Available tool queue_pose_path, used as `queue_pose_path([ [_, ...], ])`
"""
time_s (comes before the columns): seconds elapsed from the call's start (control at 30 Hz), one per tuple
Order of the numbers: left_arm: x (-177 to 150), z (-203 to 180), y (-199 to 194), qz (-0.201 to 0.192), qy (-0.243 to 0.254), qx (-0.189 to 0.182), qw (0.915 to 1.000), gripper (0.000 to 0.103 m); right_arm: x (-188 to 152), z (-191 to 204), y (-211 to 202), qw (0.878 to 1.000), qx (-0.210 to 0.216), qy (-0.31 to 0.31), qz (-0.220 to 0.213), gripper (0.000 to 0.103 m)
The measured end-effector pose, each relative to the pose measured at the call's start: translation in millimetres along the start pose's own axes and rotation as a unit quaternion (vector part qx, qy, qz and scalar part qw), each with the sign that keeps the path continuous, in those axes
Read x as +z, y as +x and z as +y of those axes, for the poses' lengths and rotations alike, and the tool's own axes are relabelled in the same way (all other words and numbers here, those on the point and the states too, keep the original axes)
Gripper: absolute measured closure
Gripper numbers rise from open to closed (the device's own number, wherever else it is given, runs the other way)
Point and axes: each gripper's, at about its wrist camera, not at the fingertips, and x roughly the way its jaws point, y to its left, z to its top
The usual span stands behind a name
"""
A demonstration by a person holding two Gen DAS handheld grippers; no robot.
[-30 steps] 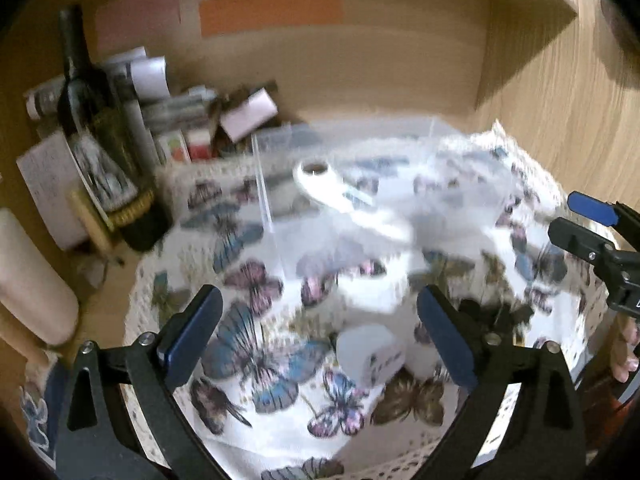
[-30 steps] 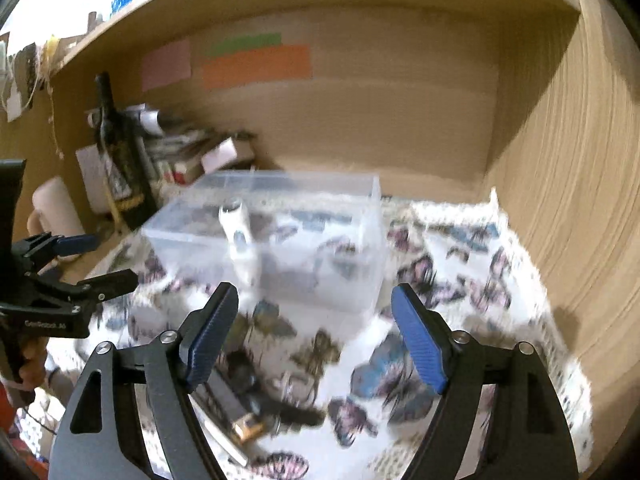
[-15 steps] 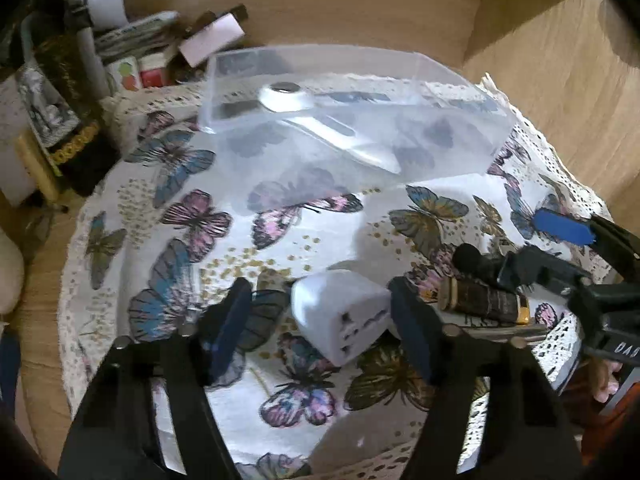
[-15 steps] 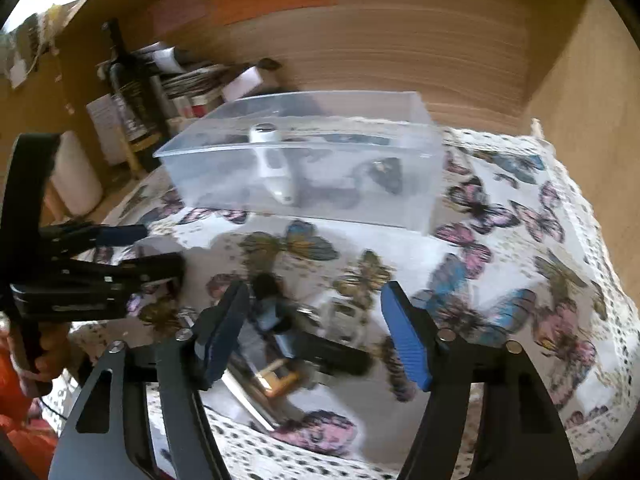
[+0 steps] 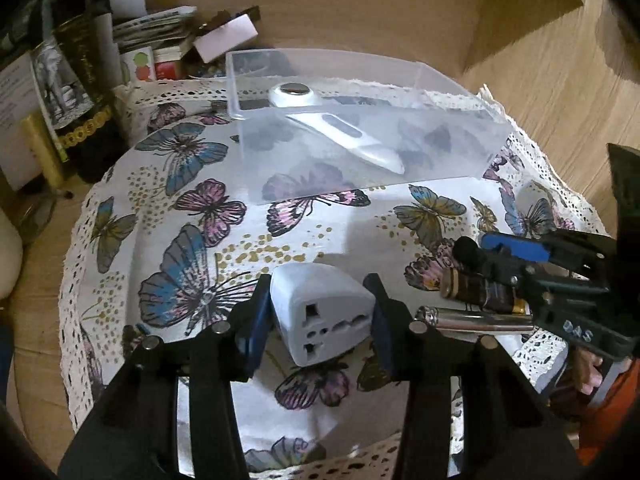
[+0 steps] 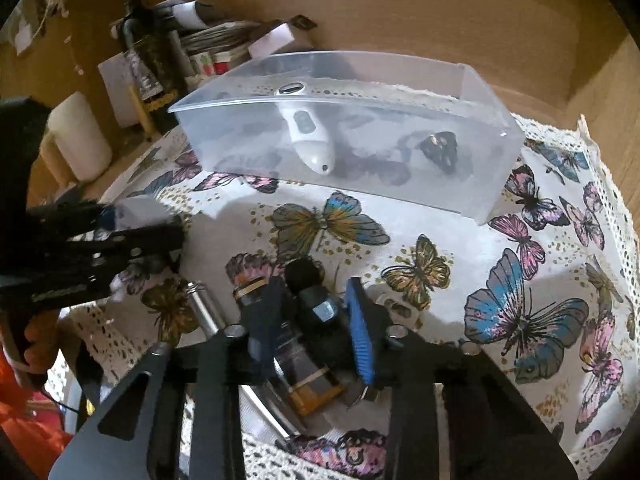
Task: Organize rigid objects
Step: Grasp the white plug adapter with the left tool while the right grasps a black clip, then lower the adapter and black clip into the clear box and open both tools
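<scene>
My left gripper [image 5: 318,320] is shut on a white plug adapter [image 5: 322,318] that rests on the butterfly tablecloth [image 5: 192,216]. My right gripper [image 6: 316,320] is shut on a small black microphone [image 6: 314,292] lying among a dark tube [image 6: 304,372] and a silver cylinder [image 6: 202,312]. It also shows in the left wrist view [image 5: 516,268]. A clear plastic box [image 6: 472,196] stands behind, holding a white thermometer [image 6: 308,136] and a dark item [image 6: 440,148].
A wine bottle [image 5: 72,92], papers and small boxes [image 5: 160,48] crowd the back left. A white roll [image 6: 76,136] stands at the left. Wooden walls close the back and right. The lace table edge [image 5: 536,352] is near the grippers.
Both grippers have dropped toward the table and closed: the left jaws onto the white adapter, the right jaws onto the black microphone. The clear box has not moved.
</scene>
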Motion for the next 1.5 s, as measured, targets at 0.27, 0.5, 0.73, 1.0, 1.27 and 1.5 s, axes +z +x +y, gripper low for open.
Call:
queue_pose_path([
  [0.27, 7.4, -5.3, -14.2, -0.026, 0.0, 0.001, 0.9997, 0.058, 2.6, 2.6, -11.7, 1.0, -0.011, 0.008, -0.026, 0.081],
  [0.5, 26.8, -10.0, -32.9, -0.059, 0.002, -0.007, 0.9982, 0.058, 20.6, 5.1, -37.8, 0.997, -0.02, 0.011, -0.079, 0.081],
  [0.73, 58.9, -13.4, -50.5, -0.106, 0.005, 0.003, 0.9943, 0.065, 55.0, -1.0, -62.6, 0.99, -0.023, 0.018, -0.141, 0.081],
  [1.0, 90.9, -5.4, -45.0, -0.108, -0.006, -0.009, 0.9941, 0.066, 85.3, -8.8, -72.4, 0.983, -0.031, 0.022, -0.181, 0.081],
  [1.27, 108.5, 0.2, -36.9, -0.108, -0.013, -0.003, 0.9941, 0.066, 98.6, -17.4, -60.0, 0.984, -0.032, 0.02, -0.175, 0.081],
  [1.5, 131.3, 6.2, -11.5, -0.098, -0.016, 0.007, 0.9951, 0.066, 115.4, -19.5, -34.5, 0.987, -0.042, 0.013, -0.152, 0.081],
])
